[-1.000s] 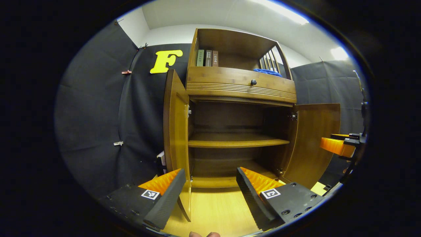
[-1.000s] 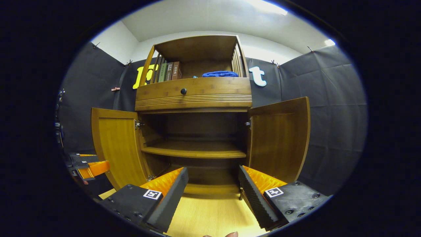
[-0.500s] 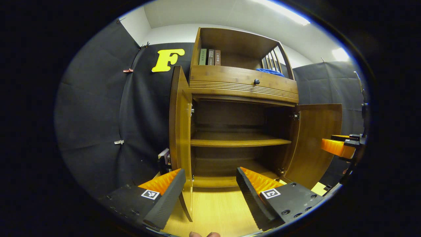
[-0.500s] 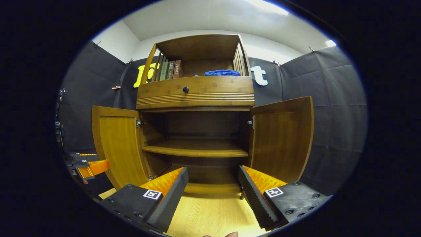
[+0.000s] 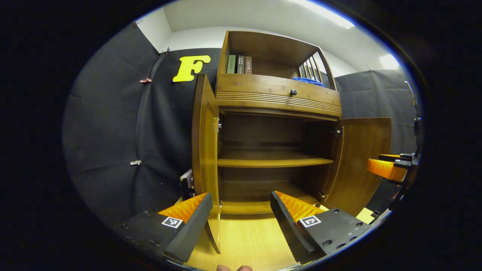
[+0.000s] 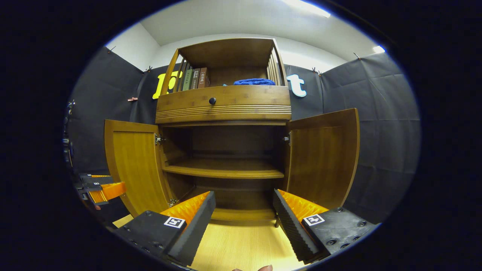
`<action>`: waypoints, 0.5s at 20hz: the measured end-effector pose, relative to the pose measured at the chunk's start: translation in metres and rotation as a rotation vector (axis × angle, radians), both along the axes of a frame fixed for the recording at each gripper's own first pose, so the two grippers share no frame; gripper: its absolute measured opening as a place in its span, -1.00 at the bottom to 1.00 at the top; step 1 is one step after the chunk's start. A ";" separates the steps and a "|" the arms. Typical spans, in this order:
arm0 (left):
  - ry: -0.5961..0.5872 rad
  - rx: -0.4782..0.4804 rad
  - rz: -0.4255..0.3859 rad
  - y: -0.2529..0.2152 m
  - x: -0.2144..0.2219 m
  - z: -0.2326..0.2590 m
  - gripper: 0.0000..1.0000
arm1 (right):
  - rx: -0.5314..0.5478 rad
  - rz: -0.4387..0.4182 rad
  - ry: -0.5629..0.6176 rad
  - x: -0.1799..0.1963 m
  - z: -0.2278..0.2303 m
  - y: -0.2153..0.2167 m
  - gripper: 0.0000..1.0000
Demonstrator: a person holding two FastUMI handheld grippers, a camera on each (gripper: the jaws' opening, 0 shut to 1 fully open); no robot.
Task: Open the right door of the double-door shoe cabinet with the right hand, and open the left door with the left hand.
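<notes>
Hardly anything has shifted: left door point(image 5: 205, 150) and right door point(image 6: 320, 158) stand open, both grippers' jaws wide, empty; task looks done, just withdraw.

Brown wood cabinet point(image 6: 226, 105) w/ blue cloth point(image 6: 254, 81).

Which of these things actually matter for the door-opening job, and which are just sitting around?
Part of the job:
left door
right door
left gripper, jaws open
right gripper, jaws open

Just there:
books
blue cloth
drawer knob
inner shelf
</notes>
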State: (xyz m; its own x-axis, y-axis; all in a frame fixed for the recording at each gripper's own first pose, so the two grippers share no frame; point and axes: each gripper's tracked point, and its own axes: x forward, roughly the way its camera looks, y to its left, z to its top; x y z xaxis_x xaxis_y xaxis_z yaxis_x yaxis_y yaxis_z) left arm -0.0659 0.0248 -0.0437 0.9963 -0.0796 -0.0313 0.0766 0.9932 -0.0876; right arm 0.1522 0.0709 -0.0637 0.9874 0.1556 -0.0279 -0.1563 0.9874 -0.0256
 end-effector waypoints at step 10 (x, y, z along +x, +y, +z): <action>-0.002 0.004 0.014 0.002 -0.004 0.002 0.92 | 0.003 0.001 -0.004 0.000 0.001 -0.001 0.96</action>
